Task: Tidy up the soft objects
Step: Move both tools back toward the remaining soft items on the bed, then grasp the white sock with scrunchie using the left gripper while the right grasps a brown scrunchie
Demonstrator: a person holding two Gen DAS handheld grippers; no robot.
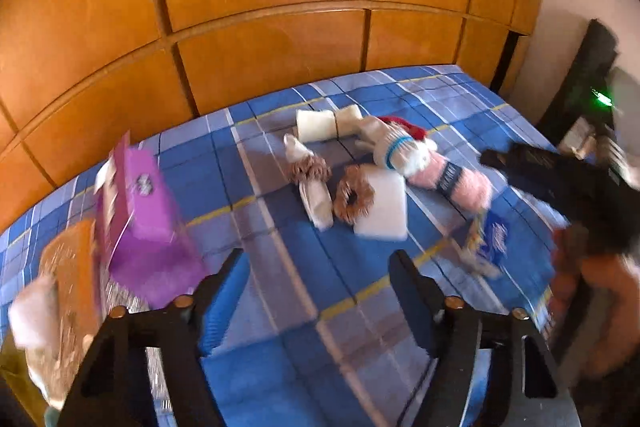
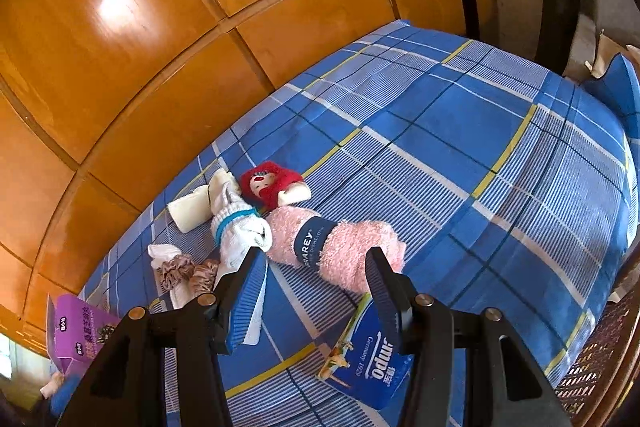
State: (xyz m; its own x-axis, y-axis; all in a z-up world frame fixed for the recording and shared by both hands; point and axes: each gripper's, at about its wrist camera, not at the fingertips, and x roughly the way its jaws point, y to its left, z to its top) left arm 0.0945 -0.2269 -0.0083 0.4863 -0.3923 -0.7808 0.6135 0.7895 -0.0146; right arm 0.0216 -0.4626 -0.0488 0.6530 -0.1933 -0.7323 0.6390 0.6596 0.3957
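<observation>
The left gripper (image 1: 318, 269) hung with its jaws spread and nothing between them, above bare blue plaid bedsheet (image 1: 280, 347). The right gripper (image 2: 316, 263) also had its jaws apart; the rolled pink fluffy towel with a dark blue paper band (image 2: 336, 251) lay just beyond the tips, and whether the right tip touched its end could not be told. Under the right jaw lay a blue plastic pack of tissues (image 2: 372, 367), flat on the sheet.

Beside the pink towel's far end sat a rolled white sock with a light blue stripe (image 2: 236, 231), touching it, and behind that a cream folded cloth roll (image 2: 192, 207). A small red-hooded soft doll (image 2: 268, 185) rested just beyond the towel. To the left of the white sock lay two brown satin scrunchies (image 2: 188, 273) with a white cloth piece (image 2: 164, 253) among them. In the left wrist view a white rectangular foam pad (image 1: 384, 203) lay under one scrunchie.

At the bed's near left edge stood an open purple cardboard box (image 1: 140, 211), tilted, with an orange-brown packet (image 1: 76, 283) beside it, blurred. A glossy orange wooden panelled wardrobe (image 2: 160, 47) ran along the far side of the bed. A person's hand (image 1: 592, 283) on the right tool showed at the left view's right edge, blurred
</observation>
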